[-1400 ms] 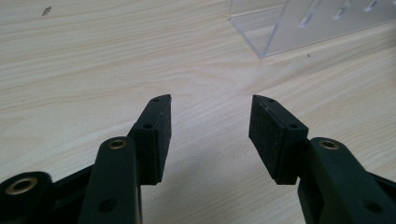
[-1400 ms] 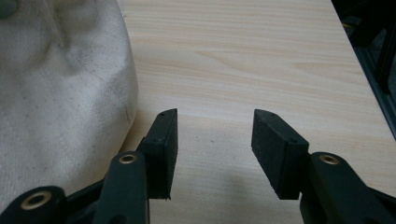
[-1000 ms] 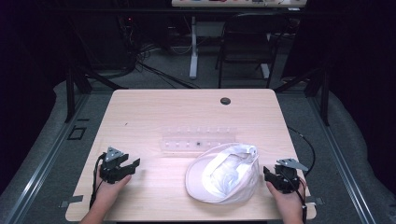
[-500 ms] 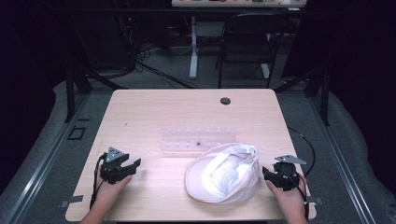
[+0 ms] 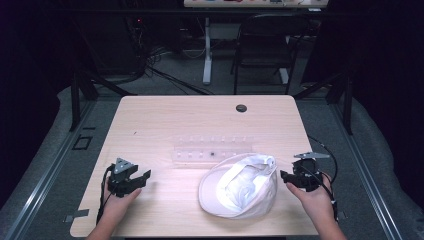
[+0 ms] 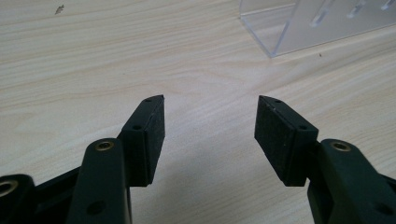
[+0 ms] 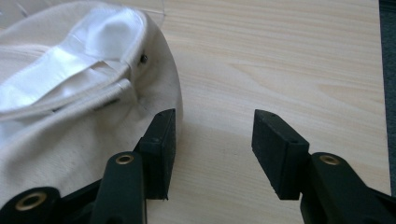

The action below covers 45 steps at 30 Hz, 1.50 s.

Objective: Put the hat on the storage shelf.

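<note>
Beside the white hat, the right gripper has edged slightly lower.

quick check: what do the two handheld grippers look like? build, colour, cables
Both are matt black. The left gripper and right gripper each carry a grey three-cornered plate on top and trail a thin black cable back toward the person. In the gripper views each has two flat rectangular black pads with small screw holes, on black arms with brass-coloured pivot inserts. Forearms are bare; no sleeves visible.

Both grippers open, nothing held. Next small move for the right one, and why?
Probably ease the right gripper toward the white hat so its fingers straddle the brim: it's open, the brim lies just beside one finger, nothing is between them yet.
</note>
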Each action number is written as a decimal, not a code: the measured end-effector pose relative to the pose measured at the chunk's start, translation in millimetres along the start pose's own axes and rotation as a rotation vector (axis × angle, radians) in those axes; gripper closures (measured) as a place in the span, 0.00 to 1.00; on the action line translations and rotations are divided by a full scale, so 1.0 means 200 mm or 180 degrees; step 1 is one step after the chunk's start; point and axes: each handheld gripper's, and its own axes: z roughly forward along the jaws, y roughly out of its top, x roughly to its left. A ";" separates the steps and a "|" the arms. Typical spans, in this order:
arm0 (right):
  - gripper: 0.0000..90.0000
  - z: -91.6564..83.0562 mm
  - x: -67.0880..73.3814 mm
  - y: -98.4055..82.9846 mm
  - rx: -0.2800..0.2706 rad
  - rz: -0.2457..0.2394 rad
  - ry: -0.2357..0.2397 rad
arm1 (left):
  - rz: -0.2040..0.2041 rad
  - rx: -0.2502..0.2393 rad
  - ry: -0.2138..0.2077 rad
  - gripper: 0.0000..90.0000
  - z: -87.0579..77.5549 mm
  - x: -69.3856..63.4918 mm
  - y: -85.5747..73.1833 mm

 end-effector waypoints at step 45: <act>0.50 0.00 0.17 0.35 0.0839 0.0104 0.0344 | 0.0016 0.0046 0.0029 0.49 0.02 -0.01 0.00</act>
